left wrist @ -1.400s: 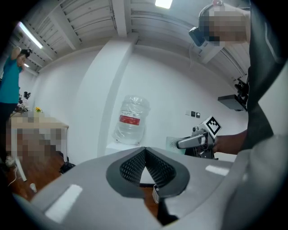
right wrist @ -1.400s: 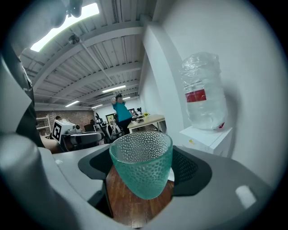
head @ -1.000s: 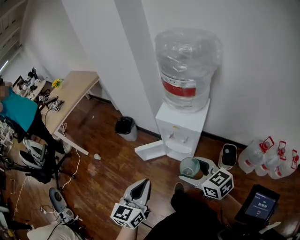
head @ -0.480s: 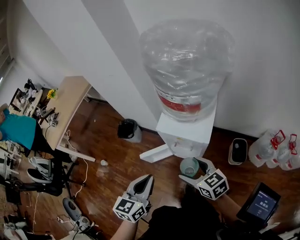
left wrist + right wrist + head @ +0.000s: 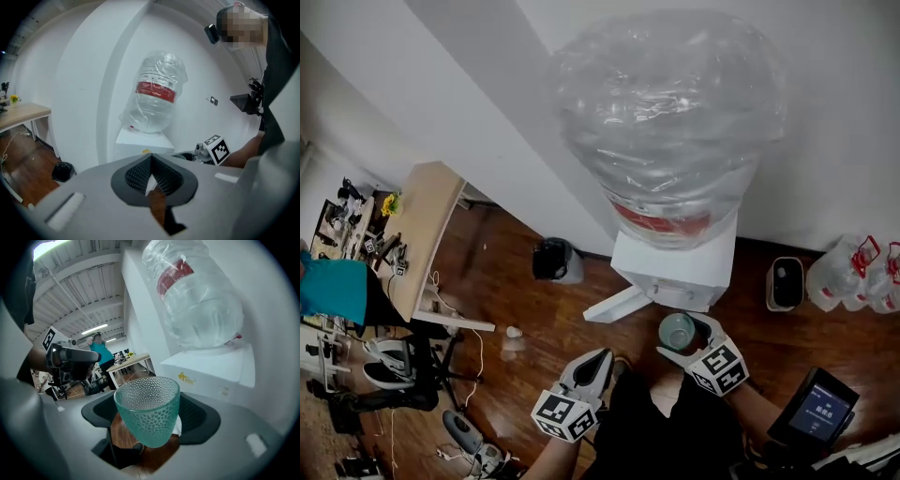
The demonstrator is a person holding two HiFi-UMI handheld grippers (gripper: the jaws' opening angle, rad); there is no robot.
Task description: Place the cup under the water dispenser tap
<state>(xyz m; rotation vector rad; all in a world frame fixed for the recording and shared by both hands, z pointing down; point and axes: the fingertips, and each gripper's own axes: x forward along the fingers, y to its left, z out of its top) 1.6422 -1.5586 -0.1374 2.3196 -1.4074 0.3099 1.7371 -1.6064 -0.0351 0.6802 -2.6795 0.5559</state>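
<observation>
A teal dimpled glass cup (image 5: 677, 329) stands upright between the jaws of my right gripper (image 5: 682, 336), which is shut on it. In the right gripper view the cup (image 5: 149, 413) fills the gap between the pads, just short of the white water dispenser (image 5: 213, 369). The dispenser (image 5: 680, 270) stands against the wall under a large clear bottle (image 5: 666, 112). Its taps are hidden below its top edge in the head view. My left gripper (image 5: 598, 361) hangs to the left of the cup, shut with nothing in it, its tips touching (image 5: 149, 158).
A black waste bin (image 5: 553, 260) stands left of the dispenser, and a white panel (image 5: 612, 305) lies on the wood floor at its foot. To the right are a small white appliance (image 5: 785, 284) and water jugs (image 5: 861, 272). A wooden desk (image 5: 422, 234) stands far left.
Both grippers have moved forward and down toward the dispenser, the cup still in the right one. The bottle now looms larger and hides the dispenser's front.
</observation>
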